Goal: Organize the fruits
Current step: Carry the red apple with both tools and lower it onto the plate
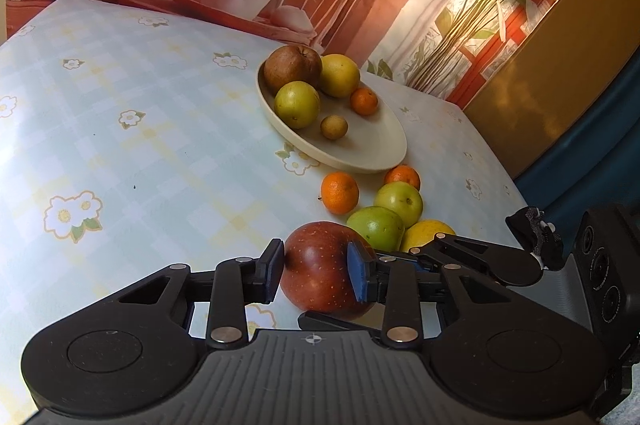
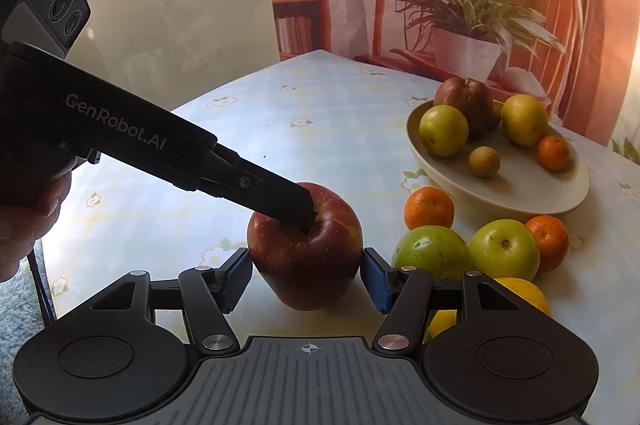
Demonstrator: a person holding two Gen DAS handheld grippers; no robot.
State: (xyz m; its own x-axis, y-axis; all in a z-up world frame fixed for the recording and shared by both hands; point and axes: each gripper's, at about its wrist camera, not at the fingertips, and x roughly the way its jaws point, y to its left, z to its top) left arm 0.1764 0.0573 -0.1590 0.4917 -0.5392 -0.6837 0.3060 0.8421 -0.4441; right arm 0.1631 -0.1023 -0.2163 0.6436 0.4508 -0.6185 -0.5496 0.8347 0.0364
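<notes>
A red apple stands on the table. My left gripper is shut on it, pads against both its sides; in the right wrist view the left gripper's finger lies over the apple's top. My right gripper is open around the same apple, its pads just beside it. A cream oval plate holds a brown pear, two yellow-green fruits, a small orange and a small brown fruit. Loose oranges, green apples and a yellow fruit lie between the plate and the apple.
The table has a pale checked cloth with flowers. A printed backdrop with a chair and potted plant stands behind the table. The table's right edge is close to the loose fruit.
</notes>
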